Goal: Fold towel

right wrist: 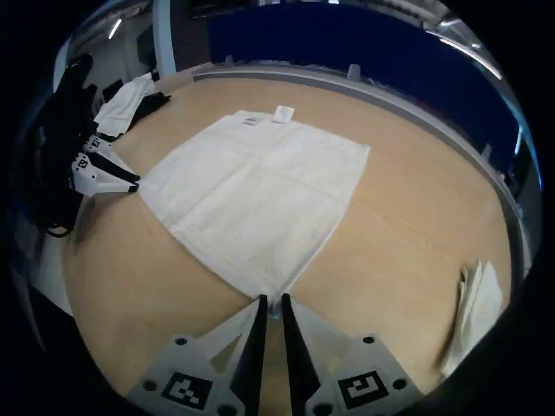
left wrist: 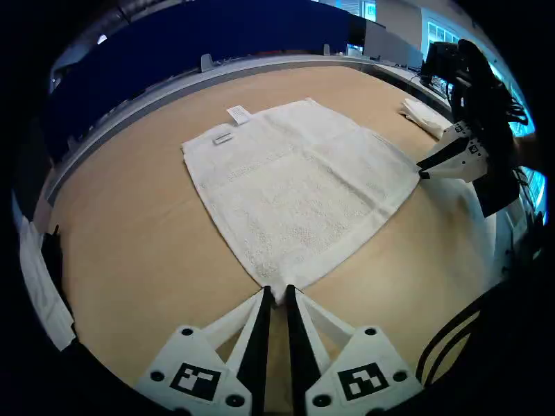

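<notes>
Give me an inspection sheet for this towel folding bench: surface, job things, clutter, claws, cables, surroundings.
Surface: tan wooden table, rounded far edge.
Job's things: white towel spread flat, tags at its far edge.
Clutter: folded white cloths at the table's edges.
Claws: left claw shut on one towel corner; right claw shut on the neighbouring corner.
Cables: what looks like a black cable loop beside the left claw.
Surroundings: blue partition behind the table; bright windows beyond.
</notes>
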A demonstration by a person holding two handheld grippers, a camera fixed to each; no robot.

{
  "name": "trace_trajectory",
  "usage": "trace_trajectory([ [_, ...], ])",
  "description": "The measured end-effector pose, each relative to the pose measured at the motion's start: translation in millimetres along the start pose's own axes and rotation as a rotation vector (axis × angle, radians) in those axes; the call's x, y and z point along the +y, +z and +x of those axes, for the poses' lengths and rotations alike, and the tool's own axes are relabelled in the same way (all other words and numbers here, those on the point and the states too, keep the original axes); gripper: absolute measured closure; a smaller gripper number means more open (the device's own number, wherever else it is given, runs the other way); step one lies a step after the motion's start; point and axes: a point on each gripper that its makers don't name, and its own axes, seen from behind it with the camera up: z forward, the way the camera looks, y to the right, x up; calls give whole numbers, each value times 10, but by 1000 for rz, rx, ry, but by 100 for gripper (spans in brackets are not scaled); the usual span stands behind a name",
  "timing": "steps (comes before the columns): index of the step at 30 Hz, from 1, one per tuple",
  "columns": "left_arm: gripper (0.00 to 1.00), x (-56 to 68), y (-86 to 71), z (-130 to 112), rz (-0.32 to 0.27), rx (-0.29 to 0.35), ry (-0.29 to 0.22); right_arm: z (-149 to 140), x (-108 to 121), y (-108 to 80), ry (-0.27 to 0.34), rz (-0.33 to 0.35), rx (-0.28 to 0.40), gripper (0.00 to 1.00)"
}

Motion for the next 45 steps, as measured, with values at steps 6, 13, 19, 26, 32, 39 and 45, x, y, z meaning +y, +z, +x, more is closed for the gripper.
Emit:
trace_trajectory([
  [6,89,9,-19,1,3,4,1,14,-19,-24,-12,4,2,89],
  [13,89,18,-71,40,4,17,-26,41,-13,-62,-22,-1,8,90],
  [19,89,16,-154,109,13,28,-37,128,-5,-163,-20,-2,27,90],
  [26,89,10,-330,253,15,49,-74,285,19,-373,-16,-7,59,90],
  [32,89,11,-537,435,15,75,-109,447,22,-584,-10,-10,86,90],
  [39,90,29,-821,645,23,102,-124,619,-6,-859,-14,-12,112,90],
  [45,89,42,-1041,808,26,131,-137,720,-44,-1082,-16,-11,122,90],
])
